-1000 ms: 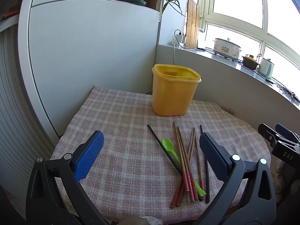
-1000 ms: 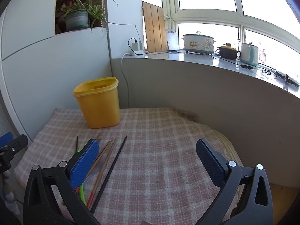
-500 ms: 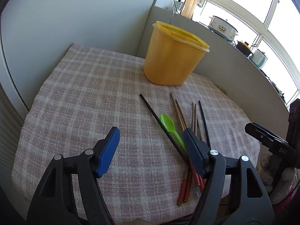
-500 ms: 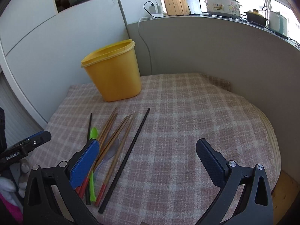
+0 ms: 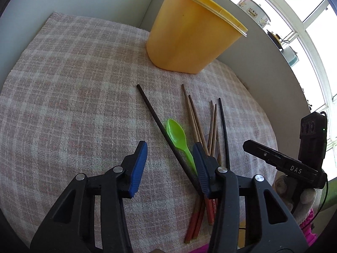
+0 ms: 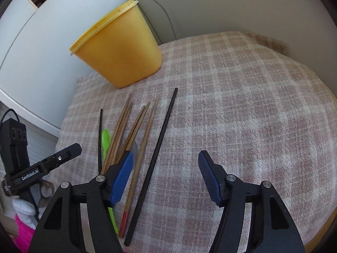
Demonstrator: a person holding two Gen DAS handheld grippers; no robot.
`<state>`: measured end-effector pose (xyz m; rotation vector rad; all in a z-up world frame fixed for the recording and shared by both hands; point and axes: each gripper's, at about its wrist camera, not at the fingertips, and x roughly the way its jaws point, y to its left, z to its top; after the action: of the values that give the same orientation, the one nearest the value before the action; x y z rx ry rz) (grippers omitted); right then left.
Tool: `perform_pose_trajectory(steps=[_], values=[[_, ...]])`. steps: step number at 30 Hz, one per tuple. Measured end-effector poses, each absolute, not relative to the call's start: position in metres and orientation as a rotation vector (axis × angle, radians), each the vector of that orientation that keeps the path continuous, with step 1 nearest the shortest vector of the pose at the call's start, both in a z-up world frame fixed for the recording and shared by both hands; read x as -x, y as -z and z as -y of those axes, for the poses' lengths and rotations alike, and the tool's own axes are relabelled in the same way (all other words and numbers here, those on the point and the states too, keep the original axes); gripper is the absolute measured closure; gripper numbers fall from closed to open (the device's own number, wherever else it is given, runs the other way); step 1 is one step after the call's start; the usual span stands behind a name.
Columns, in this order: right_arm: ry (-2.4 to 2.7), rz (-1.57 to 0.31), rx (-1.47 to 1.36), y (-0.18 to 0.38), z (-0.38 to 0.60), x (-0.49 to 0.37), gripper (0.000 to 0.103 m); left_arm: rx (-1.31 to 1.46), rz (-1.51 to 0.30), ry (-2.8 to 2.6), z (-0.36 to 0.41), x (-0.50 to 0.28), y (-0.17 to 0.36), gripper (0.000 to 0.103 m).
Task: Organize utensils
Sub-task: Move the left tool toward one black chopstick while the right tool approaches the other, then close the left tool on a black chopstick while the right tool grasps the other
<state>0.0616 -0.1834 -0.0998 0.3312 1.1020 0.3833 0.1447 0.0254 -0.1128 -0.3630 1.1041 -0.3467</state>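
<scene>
Both wrist views now tip steeply onto the checked cloth (image 5: 69,97); a second ago they took in the window and sill, now mostly cut off upper right. The yellow container (image 5: 189,33) looms larger at top of frame, so both tools are closing on the pile.

Left gripper (image 5: 168,166): jaws have just been narrowing, pads apart, nothing pressed between them. One black chopstick (image 5: 160,124) runs diagonally into the gap; whether it lies between the pads or under them, I cannot tell.

Right gripper (image 6: 166,175): jaws also just narrowing, apart, bare cloth and the other black chopstick (image 6: 157,154) in the gap, untouched.

Reads as the approach to a first pick; nothing is in the container that I can see.

Utensils lie centre frame, between container and grippers: wooden chopsticks (image 5: 194,116), green spoon (image 5: 177,137).

Hidden: container's inside; chopstick butts behind the left tool's right finger; a clear spoon-like shape under the sticks, hard to make out.
</scene>
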Motion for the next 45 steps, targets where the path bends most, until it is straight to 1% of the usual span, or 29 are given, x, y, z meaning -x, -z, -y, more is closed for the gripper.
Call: perform_pose_trajectory(steps=[1, 5, 7, 10, 15, 17, 19, 22, 27, 31, 32, 34, 35, 36, 38, 41, 42, 44, 45], values=[[-0.386, -1.113, -0.337, 0.101, 0.183, -0.064, 0.048, 0.366, -1.112, 0.346, -0.024, -0.146, 0.115, 0.058], [-0.391, -1.151, -0.353, 0.103, 0.179, -0.069, 0.056, 0.391, -1.148, 0.34, -0.021, -0.156, 0.124, 0.061], [-0.394, -1.168, -0.35, 0.104, 0.175, -0.072, 0.062, 0.404, -1.162, 0.34, -0.02, -0.159, 0.127, 0.065], [-0.377, -1.179, -0.333, 0.104, 0.171, -0.076, 0.068, 0.392, -1.168, 0.332, -0.017, -0.163, 0.128, 0.065], [-0.37, -1.196, -0.322, 0.105, 0.167, -0.081, 0.07, 0.359, -1.186, 0.317, -0.009, -0.171, 0.13, 0.069], [-0.364, -1.202, -0.313, 0.105, 0.165, -0.082, 0.072, 0.345, -1.193, 0.31, -0.006, -0.173, 0.132, 0.069], [-0.361, -1.214, -0.309, 0.107, 0.163, -0.083, 0.075, 0.323, -1.195, 0.3, -0.003, -0.174, 0.134, 0.071], [-0.352, -1.223, -0.306, 0.11, 0.161, -0.084, 0.075, 0.313, -1.199, 0.287, 0.0, -0.178, 0.137, 0.073], [-0.337, -1.23, -0.292, 0.111, 0.16, -0.086, 0.075, 0.292, -1.199, 0.274, 0.008, -0.187, 0.139, 0.074], [-0.323, -1.245, -0.279, 0.112, 0.155, -0.092, 0.075, 0.28, -1.19, 0.273, 0.012, -0.19, 0.141, 0.077], [-0.321, -1.25, -0.273, 0.113, 0.155, -0.093, 0.075, 0.279, -1.186, 0.272, 0.012, -0.191, 0.141, 0.078], [-0.317, -1.26, -0.262, 0.114, 0.155, -0.095, 0.076, 0.269, -1.177, 0.267, 0.012, -0.194, 0.142, 0.088], [-0.311, -1.264, -0.256, 0.114, 0.154, -0.096, 0.077, 0.268, -1.171, 0.271, 0.011, -0.194, 0.143, 0.088], [-0.303, -1.267, -0.245, 0.115, 0.152, -0.098, 0.08, 0.269, -1.166, 0.276, 0.01, -0.195, 0.143, 0.089], [-0.295, -1.267, -0.226, 0.116, 0.149, -0.098, 0.081, 0.271, -1.161, 0.282, 0.009, -0.196, 0.144, 0.089], [-0.279, -1.265, -0.183, 0.116, 0.145, -0.098, 0.089, 0.273, -1.155, 0.284, 0.003, -0.196, 0.143, 0.091], [-0.278, -1.262, -0.171, 0.117, 0.137, -0.098, 0.091, 0.276, -1.154, 0.285, -0.001, -0.194, 0.142, 0.092], [-0.282, -1.261, -0.164, 0.119, 0.133, -0.099, 0.093, 0.291, -1.154, 0.286, -0.009, -0.194, 0.141, 0.095], [-0.283, -1.263, -0.171, 0.119, 0.13, -0.099, 0.095, 0.298, -1.154, 0.287, -0.016, -0.194, 0.139, 0.098]])
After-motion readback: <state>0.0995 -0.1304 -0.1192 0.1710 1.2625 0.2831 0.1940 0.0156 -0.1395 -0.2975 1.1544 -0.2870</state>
